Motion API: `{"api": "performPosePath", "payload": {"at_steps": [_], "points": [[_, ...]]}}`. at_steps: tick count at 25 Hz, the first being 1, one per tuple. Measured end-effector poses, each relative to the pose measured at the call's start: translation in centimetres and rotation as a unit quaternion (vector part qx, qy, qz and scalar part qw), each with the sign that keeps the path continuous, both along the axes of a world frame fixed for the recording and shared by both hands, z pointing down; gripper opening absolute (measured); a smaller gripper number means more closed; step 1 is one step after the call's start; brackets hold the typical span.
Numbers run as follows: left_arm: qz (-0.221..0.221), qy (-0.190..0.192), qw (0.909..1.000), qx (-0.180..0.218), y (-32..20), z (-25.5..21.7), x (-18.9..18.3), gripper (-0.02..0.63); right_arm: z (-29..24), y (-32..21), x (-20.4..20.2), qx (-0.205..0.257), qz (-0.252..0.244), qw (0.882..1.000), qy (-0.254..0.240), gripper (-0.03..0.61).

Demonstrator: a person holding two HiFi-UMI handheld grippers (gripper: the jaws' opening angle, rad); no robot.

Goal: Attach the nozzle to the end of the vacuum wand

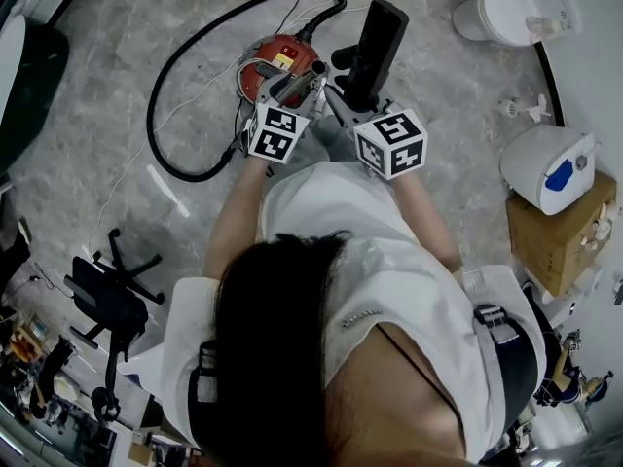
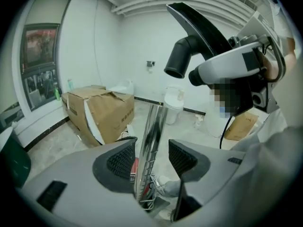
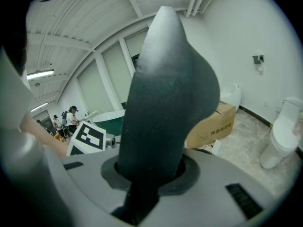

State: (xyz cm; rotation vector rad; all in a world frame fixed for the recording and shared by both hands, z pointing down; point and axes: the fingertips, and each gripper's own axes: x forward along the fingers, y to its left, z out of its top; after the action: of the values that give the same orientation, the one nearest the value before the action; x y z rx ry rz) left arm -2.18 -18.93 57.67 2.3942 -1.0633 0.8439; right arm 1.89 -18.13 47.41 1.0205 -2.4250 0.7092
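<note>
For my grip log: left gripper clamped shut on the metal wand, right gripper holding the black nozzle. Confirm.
Wrong on the left gripper: the left gripper view shows its jaws apart, the metal wand between them unclamped. The right gripper does hold the black nozzle.

Nothing could be read for certain from where I stood. The cardboard box (image 2: 102, 112) carried a short line of dark print on its side, and the red vacuum body (image 1: 292, 45) had a yellow label (image 1: 283, 59) on top. Both were too small and blurred to make out a single letter or number.
</note>
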Motion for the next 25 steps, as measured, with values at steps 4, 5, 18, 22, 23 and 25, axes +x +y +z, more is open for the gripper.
{"api": "performPosePath", "payload": {"at_steps": [4, 5, 18, 22, 23, 25], "points": [[0.015, -0.022, 0.9996, 0.008, -0.5, 1.2, 0.5, 0.217, -0.2, -0.2, 0.5, -0.002, -0.003, 1.0, -0.008, 0.095], [0.019, -0.026, 0.9994, 0.007, -0.6, 1.6, 0.7, 0.219, -0.1, -0.2, 0.7, -0.004, -0.004, 1.0, -0.008, 0.095], [0.048, -0.026, 0.9985, 0.008, -1.4, 5.5, 2.2, 0.221, 1.2, 0.2, 0.6, -0.025, -0.017, 0.999, -0.009, 0.095], [0.039, -0.023, 0.9988, 0.02, -2.2, 5.7, 2.4, 0.219, 1.5, 0.0, 0.5, -0.031, -0.026, 0.999, -0.004, 0.095], [0.037, -0.023, 0.9988, 0.021, -2.2, 5.8, 2.4, 0.219, 1.6, -0.1, 0.5, -0.032, -0.028, 0.999, -0.004, 0.095], [0.032, -0.026, 0.9989, 0.021, -2.3, 6.0, 2.3, 0.202, 1.8, -0.2, 0.6, -0.035, -0.032, 0.999, -0.006, 0.095]]}}
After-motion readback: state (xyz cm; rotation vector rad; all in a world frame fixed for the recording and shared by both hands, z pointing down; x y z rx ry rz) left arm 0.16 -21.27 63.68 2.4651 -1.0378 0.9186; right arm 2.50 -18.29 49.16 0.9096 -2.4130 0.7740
